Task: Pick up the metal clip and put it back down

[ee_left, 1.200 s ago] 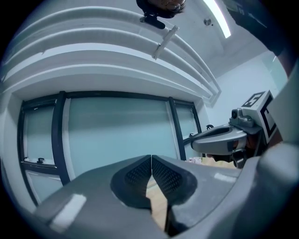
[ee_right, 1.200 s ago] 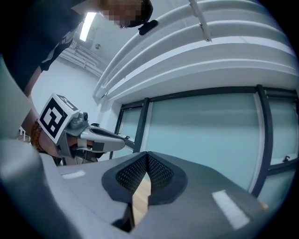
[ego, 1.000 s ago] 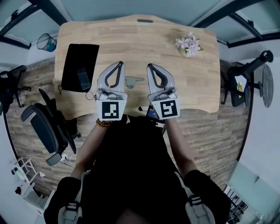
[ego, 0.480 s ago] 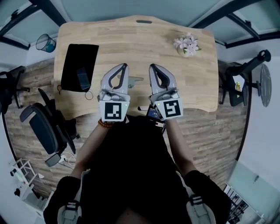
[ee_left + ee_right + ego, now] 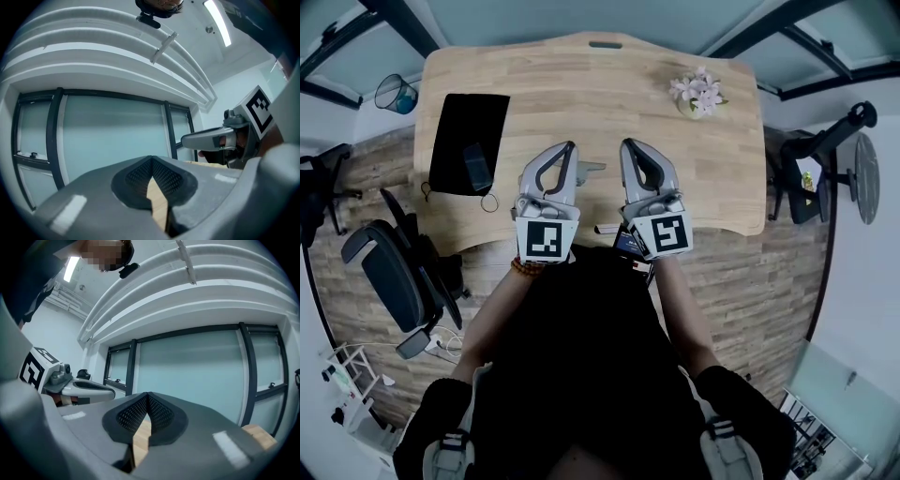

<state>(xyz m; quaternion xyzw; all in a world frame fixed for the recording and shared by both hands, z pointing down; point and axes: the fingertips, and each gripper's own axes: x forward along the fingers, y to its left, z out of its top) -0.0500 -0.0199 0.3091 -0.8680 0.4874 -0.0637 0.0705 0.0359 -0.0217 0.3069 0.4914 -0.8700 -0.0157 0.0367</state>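
Observation:
The metal clip (image 5: 592, 169) lies flat on the wooden table (image 5: 609, 84), near its front middle. Only its right end shows, because my left gripper (image 5: 569, 146) hangs over the rest of it. My right gripper (image 5: 625, 143) sits just right of the clip. In the head view both point away from me, side by side. In the left gripper view the left gripper (image 5: 151, 159) is shut with nothing between its pads. In the right gripper view the right gripper (image 5: 147, 394) is likewise shut and empty. Both gripper views look level toward the windows, and the clip is hidden in them.
A black mat (image 5: 469, 131) with a dark phone-like object (image 5: 475, 161) lies at the table's left, with a small ring (image 5: 490, 202) near its front corner. A pot of pink flowers (image 5: 698, 94) stands at the back right. Office chairs (image 5: 389, 272) flank the table.
My left gripper has moved right, toward the right gripper, and now covers most of the clip. The right gripper has barely shifted. The clip has stayed on the table.

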